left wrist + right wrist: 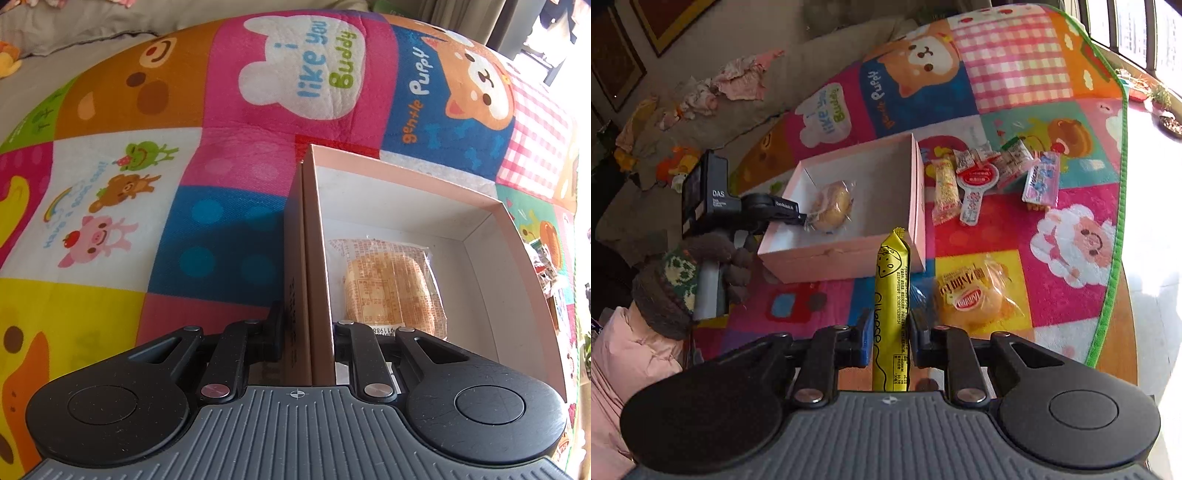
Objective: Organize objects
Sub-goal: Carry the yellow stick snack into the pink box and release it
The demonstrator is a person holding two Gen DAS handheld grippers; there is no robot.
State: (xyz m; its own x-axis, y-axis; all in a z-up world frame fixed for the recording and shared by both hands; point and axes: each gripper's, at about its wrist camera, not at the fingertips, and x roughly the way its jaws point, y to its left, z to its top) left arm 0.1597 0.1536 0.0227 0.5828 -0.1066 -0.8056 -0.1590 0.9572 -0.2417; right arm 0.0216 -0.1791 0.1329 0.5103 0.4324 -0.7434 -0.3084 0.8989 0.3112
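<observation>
A pink box point(517, 280) with a white inside lies open on the colourful mat, with one wrapped bun point(391, 288) in it. My left gripper point(308, 326) is shut on the box's left wall, one finger inside and one outside. In the right wrist view the same box point(846, 258) and bun point(831, 208) show, with the left gripper point(792, 218) at the box's left edge. My right gripper point(891, 328) is shut on a yellow cheese stick packet point(892, 280), held above the mat in front of the box.
Another wrapped bun point(975, 299) lies on the mat to the right of the cheese stick. Several small snack packets point(982, 173) lie to the right of the box. A gloved hand point(676, 284) with a pink sleeve holds the left gripper. The mat's green edge point(1108, 280) runs along the right.
</observation>
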